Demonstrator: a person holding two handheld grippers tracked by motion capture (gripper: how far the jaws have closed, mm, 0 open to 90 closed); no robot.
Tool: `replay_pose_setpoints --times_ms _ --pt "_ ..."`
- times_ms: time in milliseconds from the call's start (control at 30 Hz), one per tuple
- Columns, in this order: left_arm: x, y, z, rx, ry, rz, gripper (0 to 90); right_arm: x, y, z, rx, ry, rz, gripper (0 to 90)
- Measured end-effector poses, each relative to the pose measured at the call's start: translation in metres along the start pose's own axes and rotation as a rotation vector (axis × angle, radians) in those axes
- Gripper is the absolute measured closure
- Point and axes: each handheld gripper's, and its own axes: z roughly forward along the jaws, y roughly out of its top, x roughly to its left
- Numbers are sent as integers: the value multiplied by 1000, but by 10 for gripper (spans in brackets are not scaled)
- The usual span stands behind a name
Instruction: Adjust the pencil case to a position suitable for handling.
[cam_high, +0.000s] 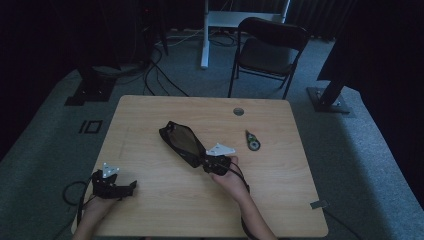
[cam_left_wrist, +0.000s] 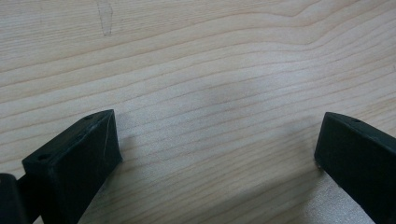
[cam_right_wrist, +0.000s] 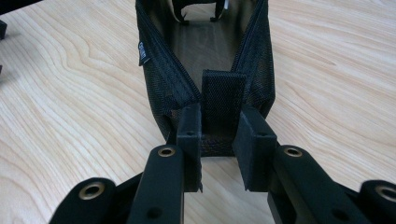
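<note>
A: Presently, item one: black mesh pouch (cam_high: 181, 143), lying near the middle of the table (cam_high: 150, 115), zip open, mouth gaping, nothing visible inside. Condition of the job?

B: Early, by my reading. You have your right gripper (cam_high: 212, 163) clamped on the webbing tab (cam_right_wrist: 222, 100) at the pouch's near end; that grasp is done. The green-and-black tape dispenser (cam_high: 253, 140), at about three o'clock from the pouch and well apart from it, sits untouched, so any loading or zipping looks to be still ahead.

A: Orientation of the pouch?

B: Long axis runs from ten o'clock to four o'clock across the table. The far end points toward ten o'clock; the tab end points at four o'clock, into your right hand (cam_high: 231, 177).

A: Item two: left gripper (cam_high: 134, 185)?

B: Resting at about seven o'clock from the pouch, near the table's near-left edge, jaws spread wide over bare wood, holding nothing.
</note>
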Motion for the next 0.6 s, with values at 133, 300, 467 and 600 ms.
replay_pose_setpoints --times_ms 133,300,467,600 --pt "0 0 0 0 0 0 2 -7 -4 -8 2 -19 10 730" --pt "0 0 0 0 0 0 2 -15 -11 -18 1 -37 19 730" --pt "0 0 0 0 0 0 2 -24 -20 -29 -7 -54 47 730" --pt "0 0 0 1 0 1 1 -31 -25 -36 -8 -70 57 730"
